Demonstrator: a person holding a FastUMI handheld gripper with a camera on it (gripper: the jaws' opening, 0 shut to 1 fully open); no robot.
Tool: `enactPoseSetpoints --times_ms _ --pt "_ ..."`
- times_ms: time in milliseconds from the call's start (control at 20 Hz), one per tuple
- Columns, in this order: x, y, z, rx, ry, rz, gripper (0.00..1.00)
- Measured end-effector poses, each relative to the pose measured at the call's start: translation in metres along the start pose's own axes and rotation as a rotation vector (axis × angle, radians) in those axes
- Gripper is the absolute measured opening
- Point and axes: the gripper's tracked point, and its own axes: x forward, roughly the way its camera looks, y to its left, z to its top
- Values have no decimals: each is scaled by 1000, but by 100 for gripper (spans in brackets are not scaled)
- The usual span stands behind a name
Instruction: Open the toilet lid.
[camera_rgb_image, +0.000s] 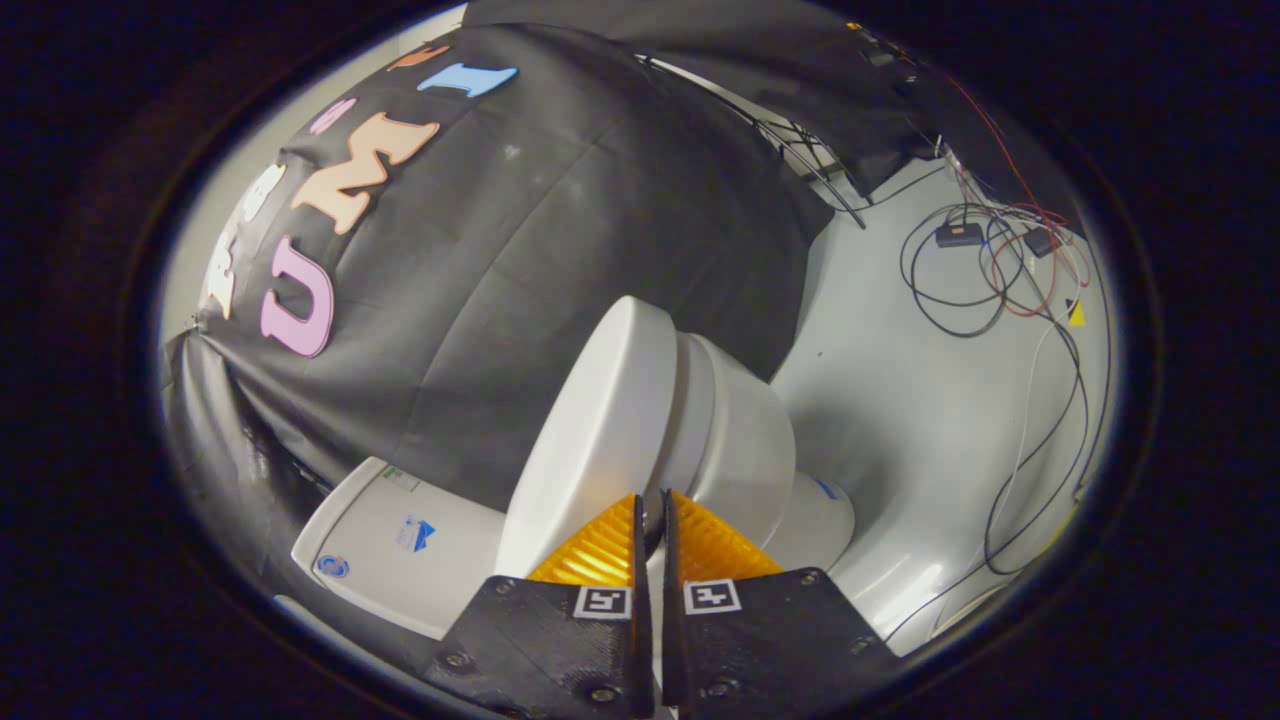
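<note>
Just ahead of the gripper (650, 510), its fingers pinching the front rim of the smooth white plastic toilet lid (600, 420), half-raised off the bowl (745, 450); stiff, light, probably slippery there

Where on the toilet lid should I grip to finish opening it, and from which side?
Grip the thin free rim of the lid, right ahead of the gripper, whose fingers sit nearly closed. The lid stands raised off the bowl, edge toward you, so come straight along that edge, one finger on each face.
</note>
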Motion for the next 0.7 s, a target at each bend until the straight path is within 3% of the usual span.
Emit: enactPoseSetpoints --times_ms 150,400,700 --pt "-3 5 3 1 -17 -26 5" --pt "-11 51 26 83 -157 15 5" --pt "-20 124 42 9 -220 31 5"
